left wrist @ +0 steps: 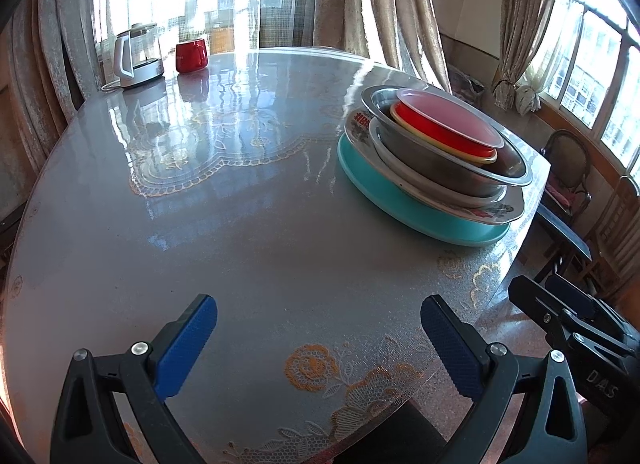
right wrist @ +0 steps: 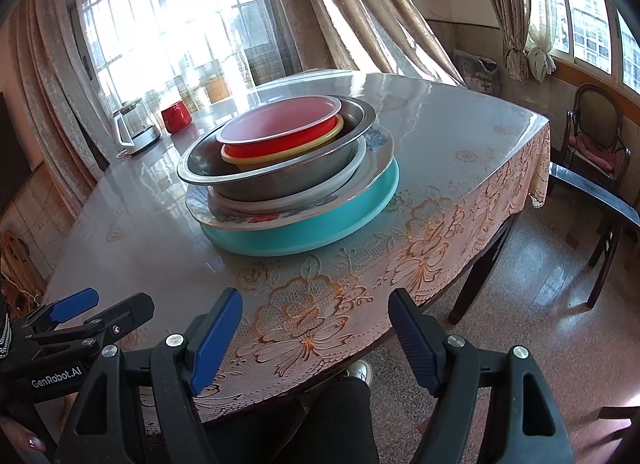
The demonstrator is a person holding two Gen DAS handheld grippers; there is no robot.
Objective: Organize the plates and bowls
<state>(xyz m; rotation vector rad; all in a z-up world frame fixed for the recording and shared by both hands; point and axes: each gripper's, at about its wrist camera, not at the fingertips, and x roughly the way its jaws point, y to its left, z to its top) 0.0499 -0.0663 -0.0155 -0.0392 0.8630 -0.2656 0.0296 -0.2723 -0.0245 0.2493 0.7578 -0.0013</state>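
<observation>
The nested stack sat near the right edge of the glossy lace-covered round table: a translucent pink plastic bowl topmost, inside a red bowl, a wide steel basin, a floral plate and a turquoise round tray at the bottom. The plastic looked light and slick, the plate breakable; thin rims seemed the likeliest hold. Left gripper and right gripper hung short of the stack, angled downward, jaws apart and empty.

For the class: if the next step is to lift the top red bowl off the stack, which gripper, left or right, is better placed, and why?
Probably the right gripper. In its view the stack sits almost straight ahead, with the red bowl above the open jaws. From the left gripper the red bowl lies off to the right. Both are open and empty.
</observation>
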